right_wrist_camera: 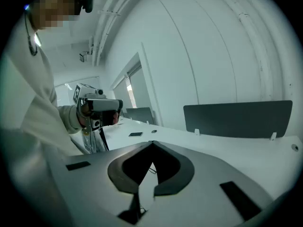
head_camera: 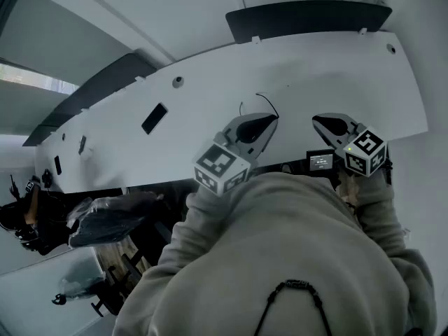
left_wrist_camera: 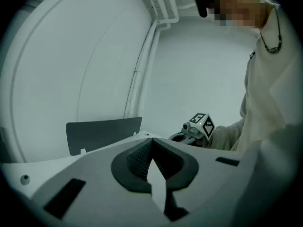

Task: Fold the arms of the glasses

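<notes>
A thin black wire-like outline, apparently the glasses (head_camera: 260,103), lies on the white table (head_camera: 210,96) just beyond the left gripper; its arms are too faint to read. The left gripper (head_camera: 270,120) is held close to the person's chest, with its jaws shut and nothing between them. To its right, the right gripper (head_camera: 317,120) is also shut and empty. In the left gripper view the dark jaws (left_wrist_camera: 151,142) meet at their tips, and the right gripper's marker cube (left_wrist_camera: 202,124) shows beyond them. The right gripper view shows its own jaws (right_wrist_camera: 152,144) meeting too.
Dark divider panels (head_camera: 308,18) stand along the table's far edge, and another (head_camera: 94,93) stands at the left. A flat black slab (head_camera: 154,117) lies on the table left of the grippers. A plastic-covered chair (head_camera: 112,217) stands below the table's near edge, at the left.
</notes>
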`<act>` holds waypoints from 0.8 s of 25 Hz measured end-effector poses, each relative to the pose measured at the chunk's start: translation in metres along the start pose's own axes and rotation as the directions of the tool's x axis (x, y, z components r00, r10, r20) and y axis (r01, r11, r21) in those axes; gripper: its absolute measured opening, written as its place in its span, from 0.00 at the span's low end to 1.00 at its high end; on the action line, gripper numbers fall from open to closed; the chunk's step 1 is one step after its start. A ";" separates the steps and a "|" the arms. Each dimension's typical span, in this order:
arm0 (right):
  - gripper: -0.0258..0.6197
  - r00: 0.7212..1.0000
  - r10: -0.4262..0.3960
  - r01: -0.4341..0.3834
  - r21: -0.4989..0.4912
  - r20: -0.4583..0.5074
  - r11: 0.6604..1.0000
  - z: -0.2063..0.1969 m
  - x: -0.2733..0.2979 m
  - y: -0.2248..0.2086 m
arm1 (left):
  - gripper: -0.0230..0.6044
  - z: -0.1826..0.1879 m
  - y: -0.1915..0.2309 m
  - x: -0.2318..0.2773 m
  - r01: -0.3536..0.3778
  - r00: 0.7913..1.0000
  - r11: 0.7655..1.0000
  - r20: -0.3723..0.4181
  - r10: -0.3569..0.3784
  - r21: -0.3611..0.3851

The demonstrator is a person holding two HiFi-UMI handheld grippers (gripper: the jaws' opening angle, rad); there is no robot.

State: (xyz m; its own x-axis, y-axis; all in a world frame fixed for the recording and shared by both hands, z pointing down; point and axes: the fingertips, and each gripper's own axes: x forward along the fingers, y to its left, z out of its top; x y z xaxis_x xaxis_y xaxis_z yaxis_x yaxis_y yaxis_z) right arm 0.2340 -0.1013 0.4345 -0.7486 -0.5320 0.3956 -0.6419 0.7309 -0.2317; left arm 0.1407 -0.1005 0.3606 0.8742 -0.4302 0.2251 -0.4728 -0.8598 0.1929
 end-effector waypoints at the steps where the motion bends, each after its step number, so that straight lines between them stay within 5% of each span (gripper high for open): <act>1: 0.07 1.000 0.003 -0.003 -0.001 0.002 1.000 0.002 0.000 0.000 | 0.04 0.001 0.000 -0.001 0.000 1.000 1.000 0.001 0.000 0.001; 20: 0.07 1.000 0.018 -0.018 0.012 0.006 1.000 0.007 0.010 -0.001 | 0.04 0.000 0.008 -0.015 -0.023 0.999 0.999 0.032 0.024 -0.040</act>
State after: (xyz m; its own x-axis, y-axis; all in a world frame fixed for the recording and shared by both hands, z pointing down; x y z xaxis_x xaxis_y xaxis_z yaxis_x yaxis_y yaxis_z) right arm 0.2260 -0.1101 0.4323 -0.7610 -0.5217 0.3857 -0.6304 0.7352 -0.2491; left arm 0.1239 -0.1010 0.3586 0.8657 -0.4593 0.1991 -0.4966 -0.8382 0.2254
